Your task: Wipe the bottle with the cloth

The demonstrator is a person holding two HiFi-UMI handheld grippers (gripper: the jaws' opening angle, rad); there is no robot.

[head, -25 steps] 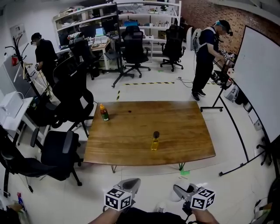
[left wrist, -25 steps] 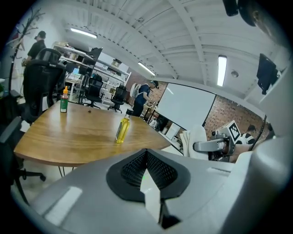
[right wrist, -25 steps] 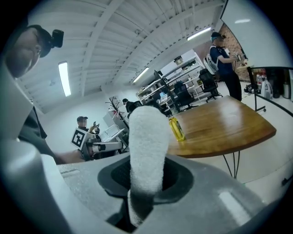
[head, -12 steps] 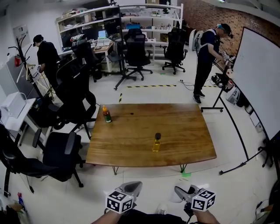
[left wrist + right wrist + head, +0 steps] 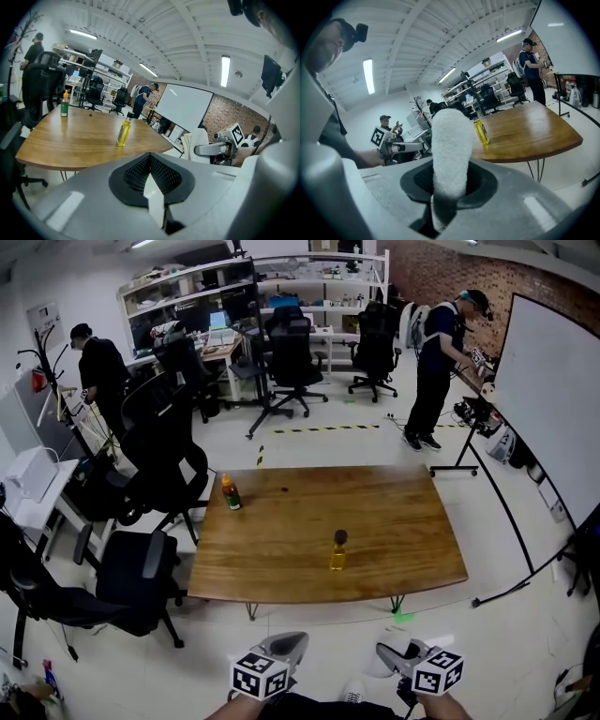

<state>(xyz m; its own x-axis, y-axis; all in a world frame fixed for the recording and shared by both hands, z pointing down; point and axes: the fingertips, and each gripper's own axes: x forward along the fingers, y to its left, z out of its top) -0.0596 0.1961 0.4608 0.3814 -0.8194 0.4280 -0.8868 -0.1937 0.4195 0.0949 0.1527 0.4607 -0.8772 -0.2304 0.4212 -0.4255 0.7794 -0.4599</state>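
Ahead, bottle (image 5: pixel 337 550) stands well beyond right hand-held gripper (image 5: pixel 386 652); its jaws clamp cloth (image 5: pixel 450 150).

Wooden table (image 5: pixel 394 521); whiteboard (image 5: pixel 553 399) right; black chair (image 5: pixel 131 568) left.

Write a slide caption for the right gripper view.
Right hand-held gripper clamps a white fluffy cloth; small yellow bottle stands on wooden table.
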